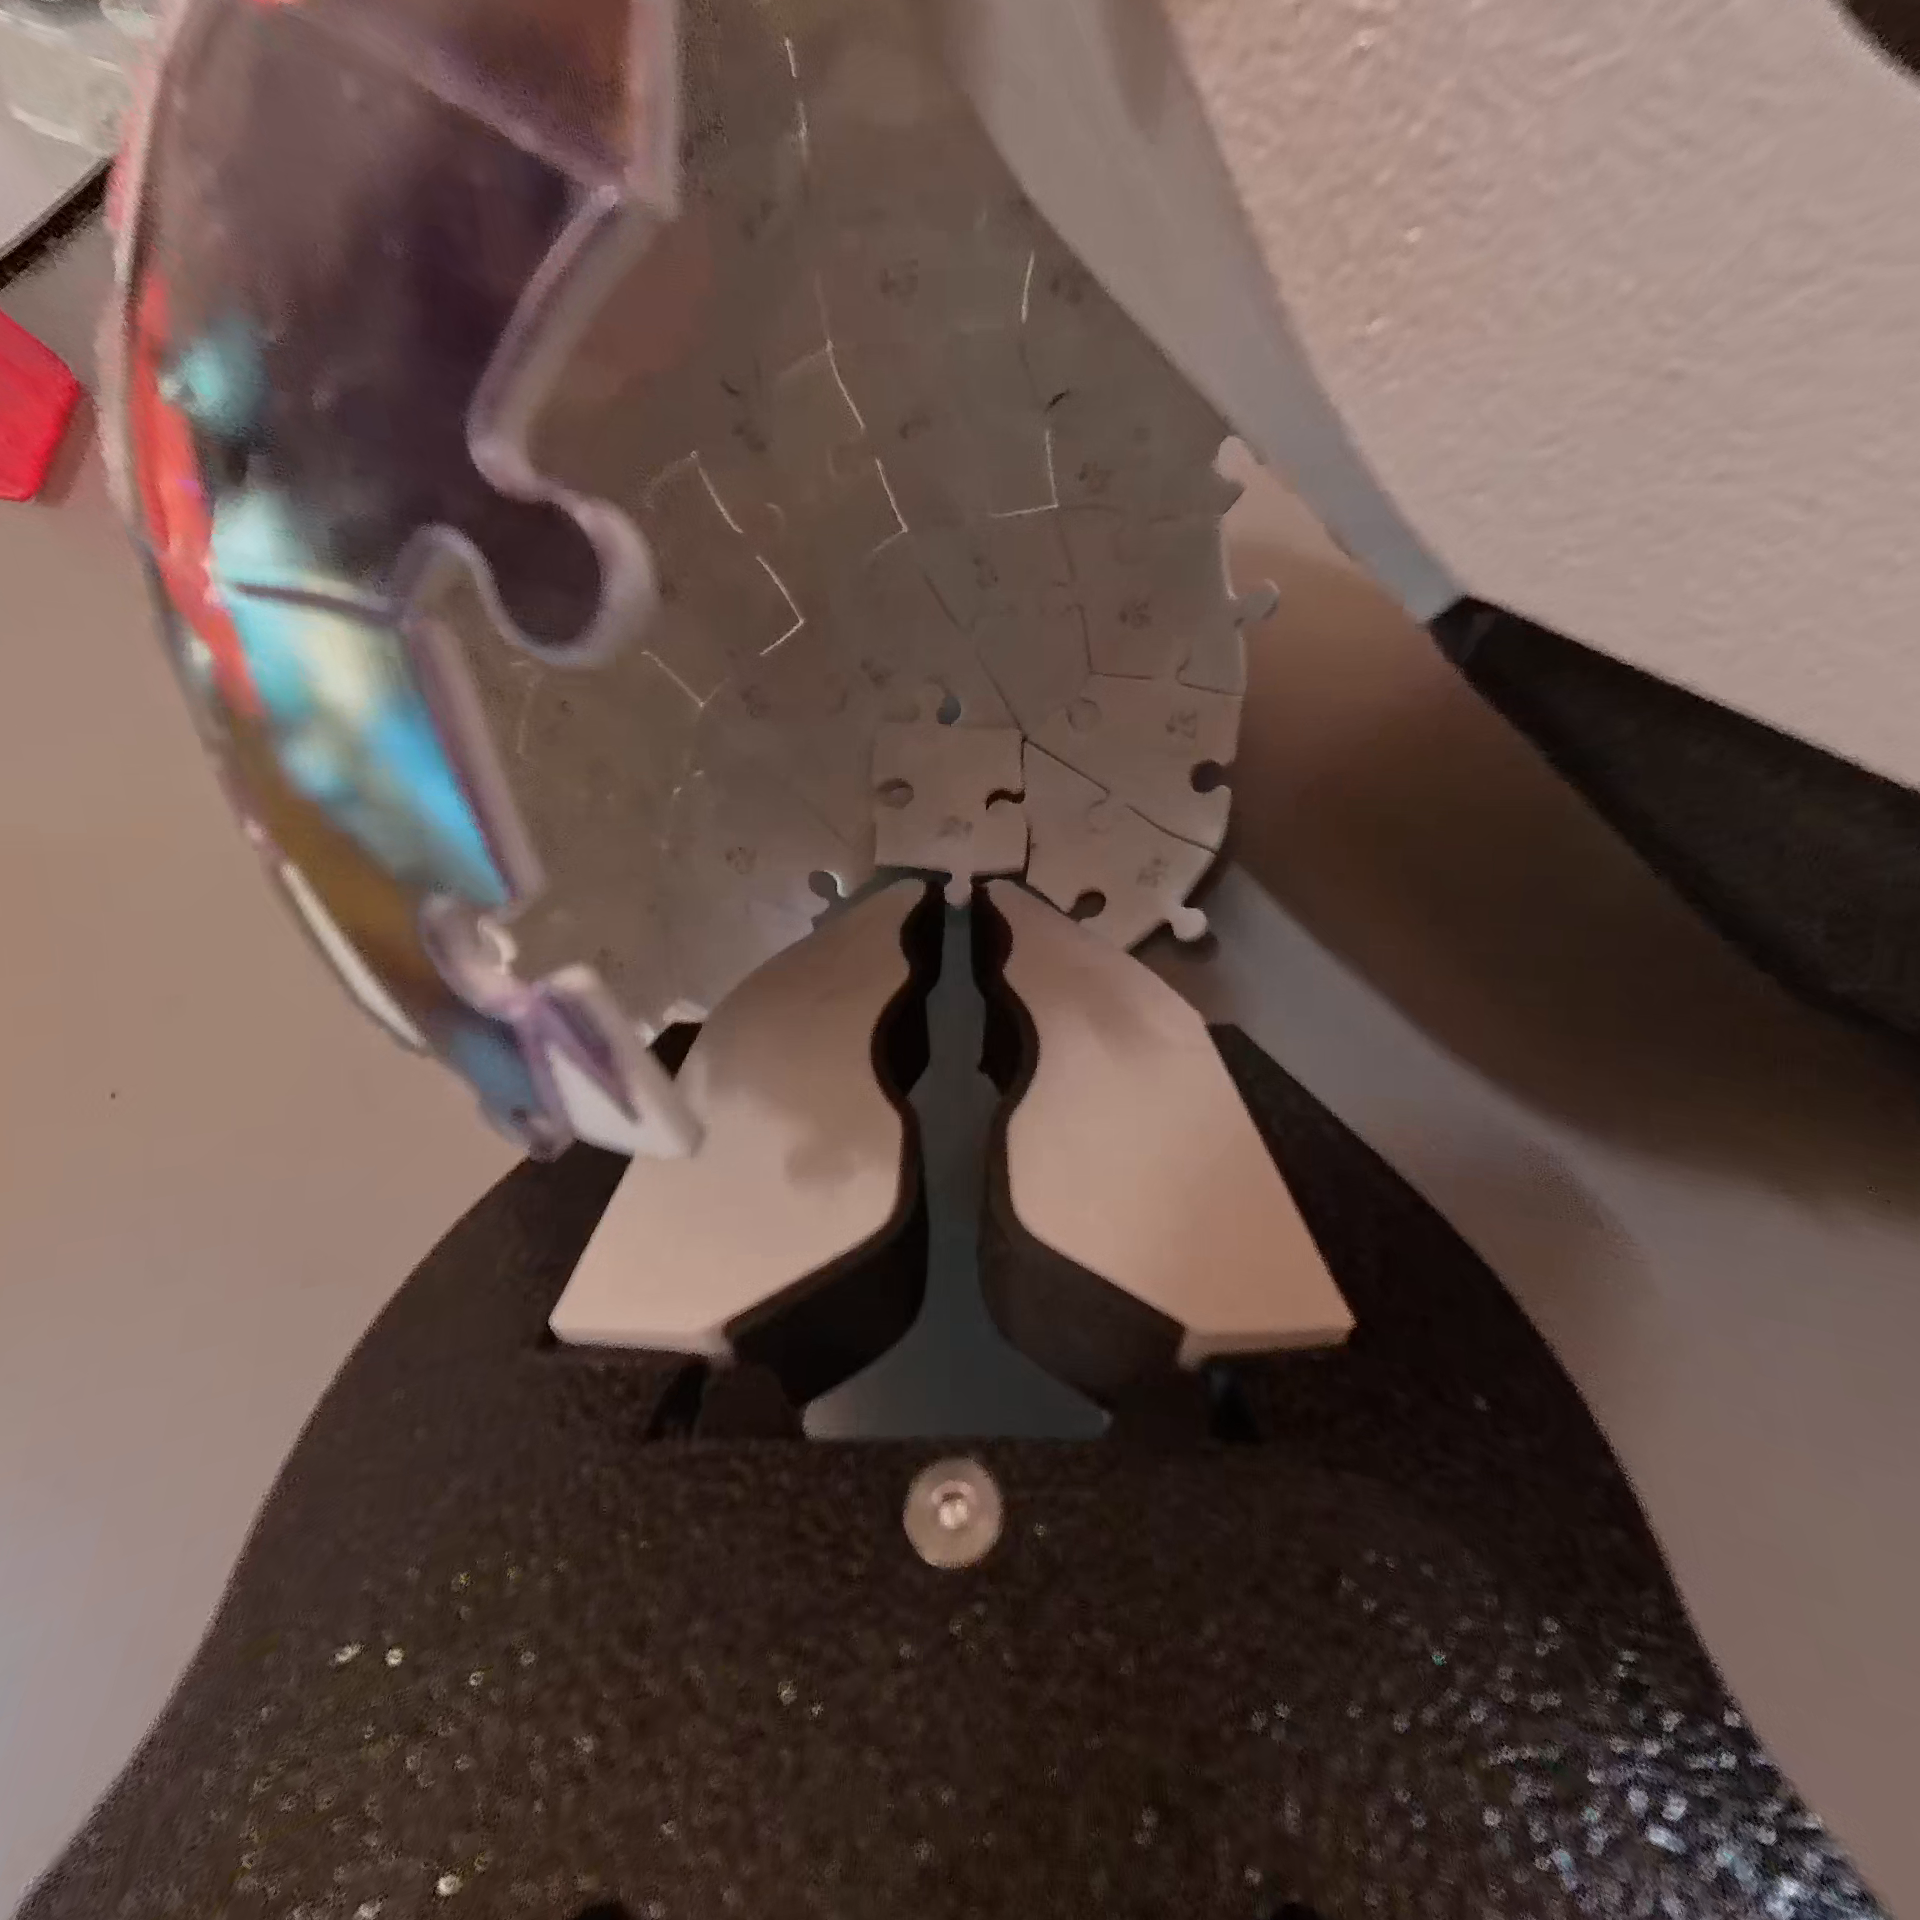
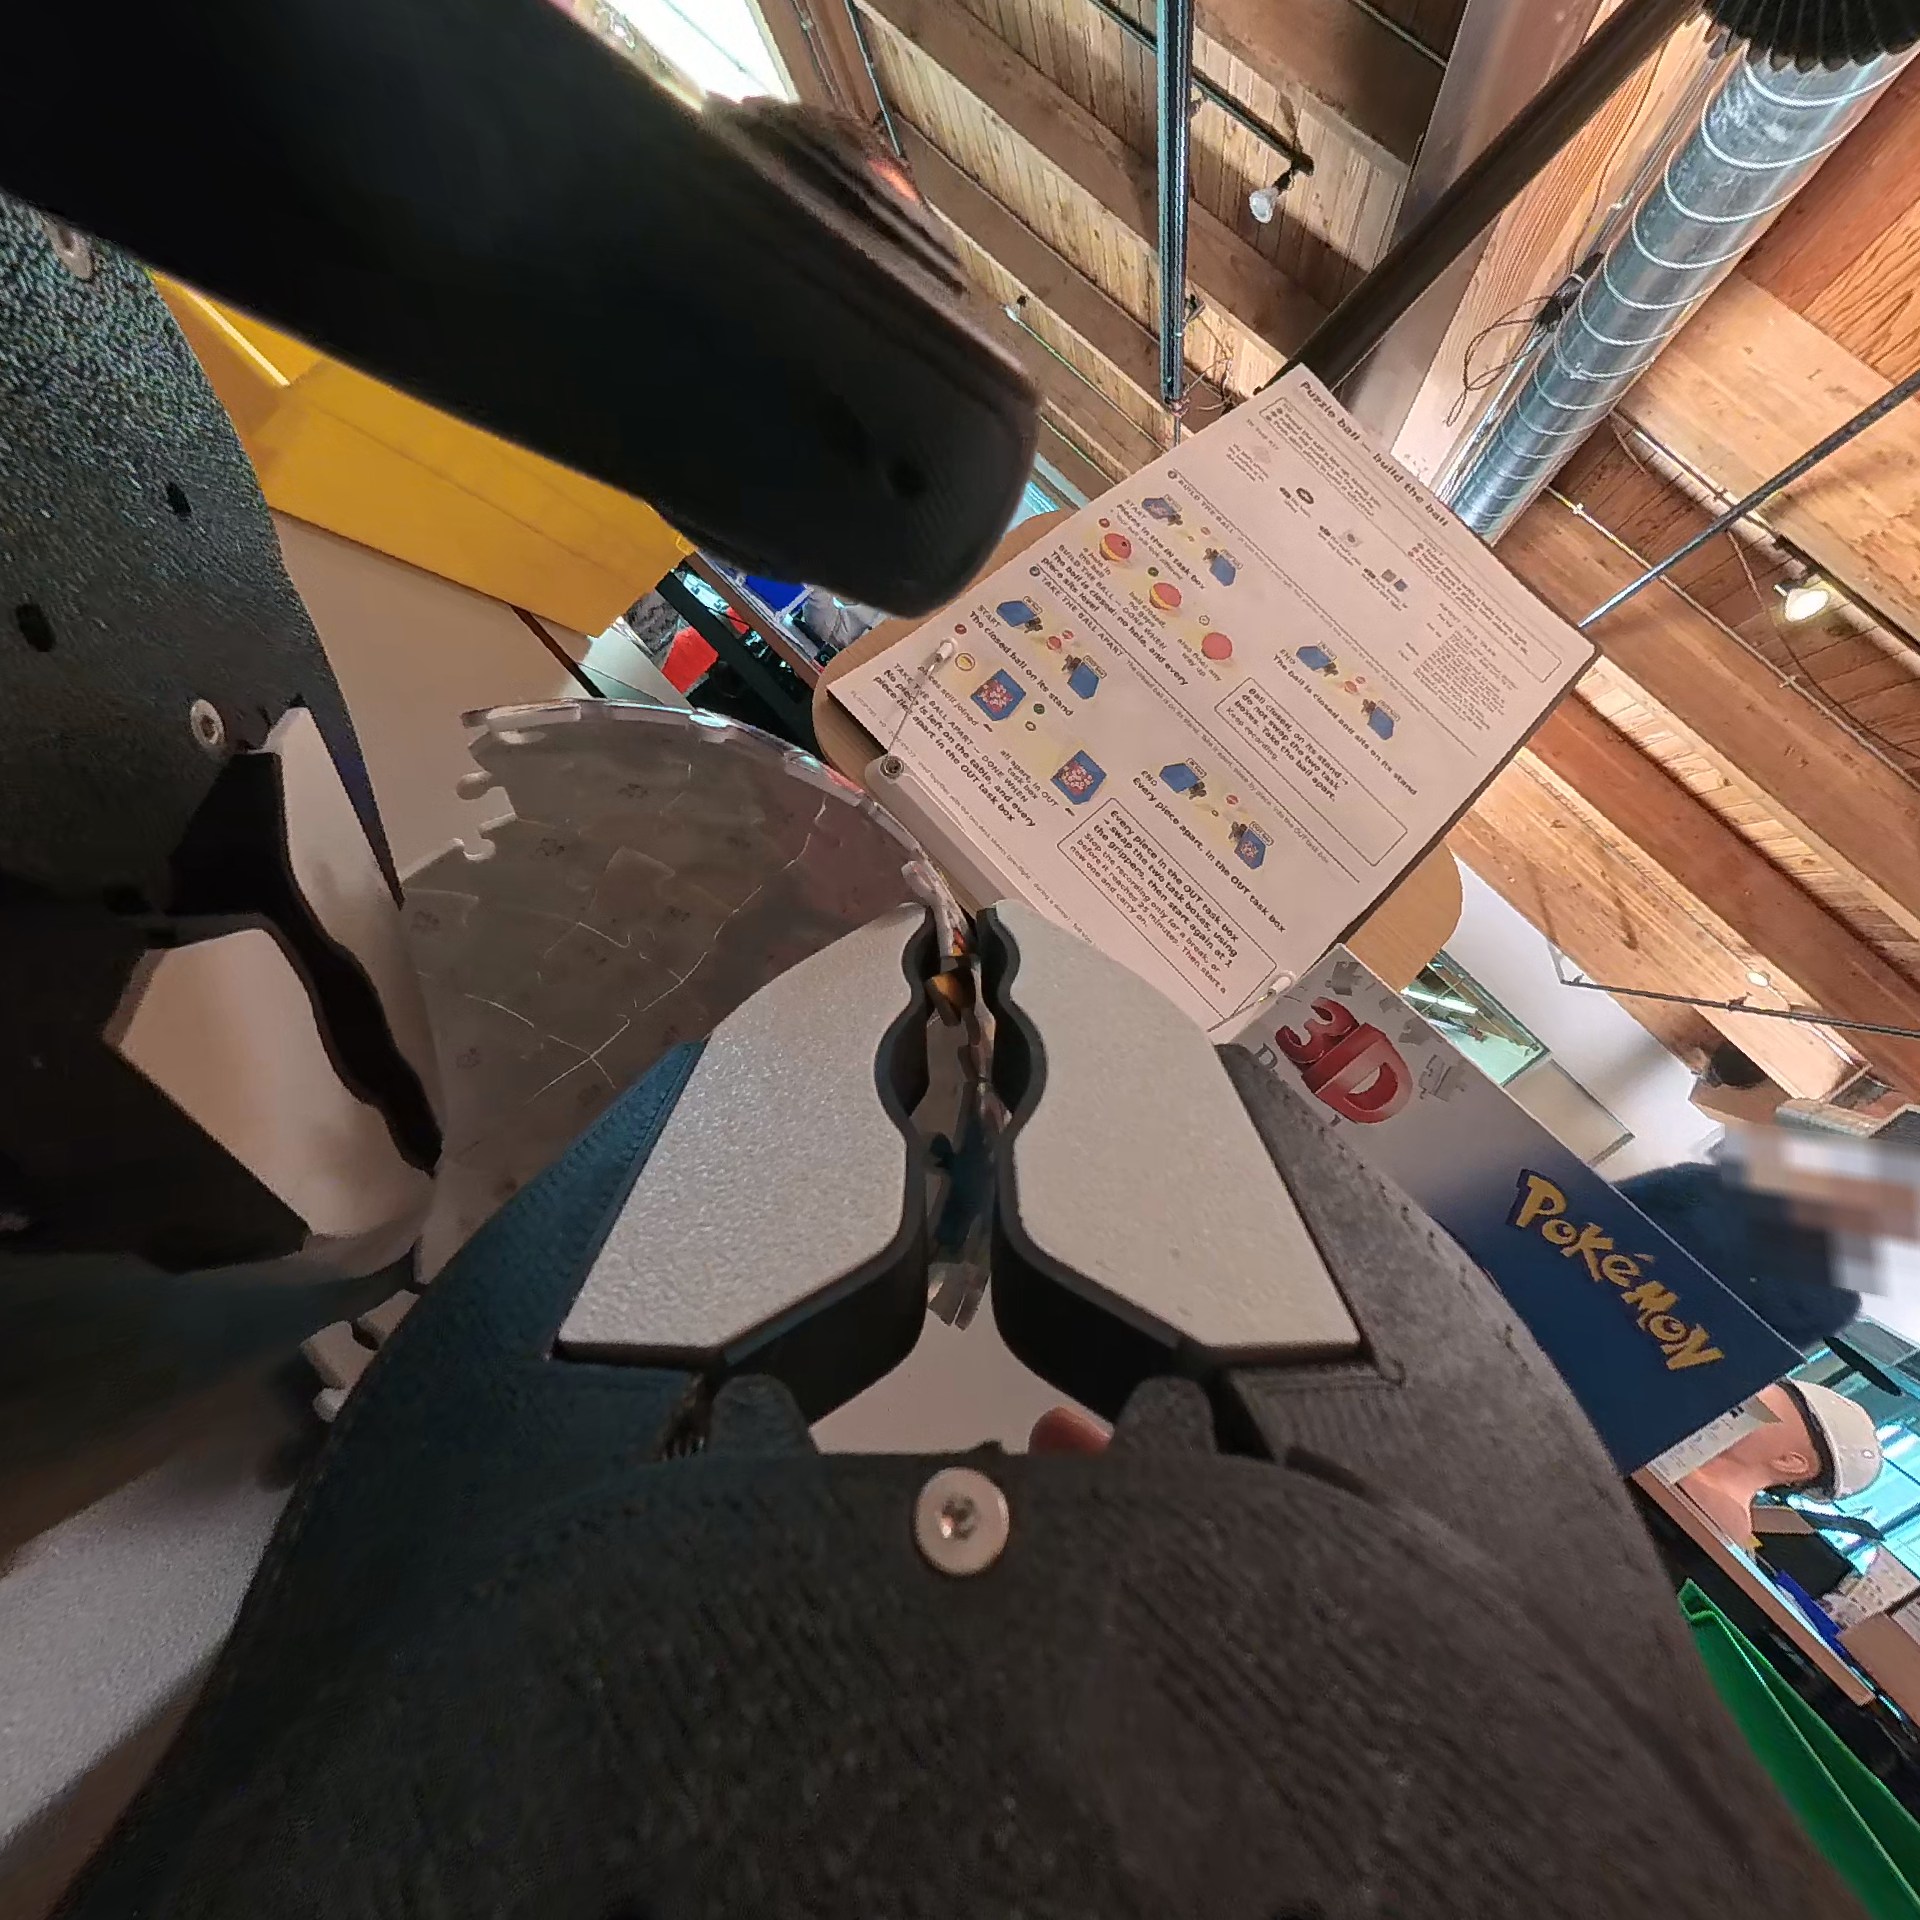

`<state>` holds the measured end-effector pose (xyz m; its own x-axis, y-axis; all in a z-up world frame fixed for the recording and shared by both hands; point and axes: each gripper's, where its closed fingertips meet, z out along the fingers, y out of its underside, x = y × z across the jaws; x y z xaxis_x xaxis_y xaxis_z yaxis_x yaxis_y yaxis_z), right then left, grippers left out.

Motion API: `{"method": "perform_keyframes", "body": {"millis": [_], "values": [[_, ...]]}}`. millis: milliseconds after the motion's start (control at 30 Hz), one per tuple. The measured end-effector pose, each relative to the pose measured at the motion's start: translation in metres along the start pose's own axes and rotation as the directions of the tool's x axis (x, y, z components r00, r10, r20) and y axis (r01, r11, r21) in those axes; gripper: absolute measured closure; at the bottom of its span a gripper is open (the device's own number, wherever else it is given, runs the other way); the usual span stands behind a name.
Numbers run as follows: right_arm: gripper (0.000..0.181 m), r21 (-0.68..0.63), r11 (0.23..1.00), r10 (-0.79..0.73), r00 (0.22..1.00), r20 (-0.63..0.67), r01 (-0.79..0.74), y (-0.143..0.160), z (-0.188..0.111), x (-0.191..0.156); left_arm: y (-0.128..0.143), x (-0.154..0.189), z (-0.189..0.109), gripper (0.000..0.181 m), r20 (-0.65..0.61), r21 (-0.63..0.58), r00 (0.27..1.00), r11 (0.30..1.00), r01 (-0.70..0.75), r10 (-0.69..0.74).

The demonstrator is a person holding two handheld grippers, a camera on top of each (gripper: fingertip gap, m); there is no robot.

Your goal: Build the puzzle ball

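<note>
My left gripper (image 1: 961, 899) is pinched nearly closed on the lower rim of the shell (image 1: 935, 499), a half-built dome of joined puzzle pieces whose grey numbered inside faces my left camera; its tips clamp the little tab under a square piece (image 1: 948, 795) at the edge. On the left of that view the shell's printed outside (image 1: 312, 644) curves away in red and blue, blurred, with a jagged clear edge of tabs. Below it I see the pale desk (image 1: 156, 1039) and a red thing (image 1: 31, 426) at the far left, too blurred to name. My right gripper (image 2: 964, 935) is also narrowed, gripping the shell's (image 2: 644, 883) opposite rim edge-on between its fingers. The right view looks upward: the left gripper's body (image 2: 156, 727) fills the left side, an instruction sheet (image 2: 1226, 707) hangs ahead, and a blue box (image 2: 1538, 1226) stands under it.
</note>
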<state>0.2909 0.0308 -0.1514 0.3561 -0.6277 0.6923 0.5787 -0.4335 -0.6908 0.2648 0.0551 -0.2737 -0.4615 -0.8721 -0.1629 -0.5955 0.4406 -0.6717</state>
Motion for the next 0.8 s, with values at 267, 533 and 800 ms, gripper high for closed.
{"method": "perform_keyframes", "body": {"millis": [267, 533, 800], "values": [[0.174, 0.0, 1.0, 0.0, 1.0, 0.0, 0.0, 0.0, -0.0002, 0.0, 0.0008, 0.001, -0.0002, 0.176, -0.015, -0.004, 1.0, 1.0, 0.006, -0.006], [0.174, 0.0, 1.0, 0.0, 1.0, 0.0, 0.0, 0.0, -0.0002, 0.0002, 0.0014, 0.0024, -0.0005, 0.176, -0.022, -0.003, 1.0, 1.0, 0.002, -0.002], [0.174, 0.0, 1.0, -0.001, 1.0, 0.0, 0.001, 0.0001, -0.0003, 0.0002, 0.0015, 0.0014, -0.0004, 0.173, -0.014, -0.001, 1.0, 1.0, -0.001, 0.001]]}}
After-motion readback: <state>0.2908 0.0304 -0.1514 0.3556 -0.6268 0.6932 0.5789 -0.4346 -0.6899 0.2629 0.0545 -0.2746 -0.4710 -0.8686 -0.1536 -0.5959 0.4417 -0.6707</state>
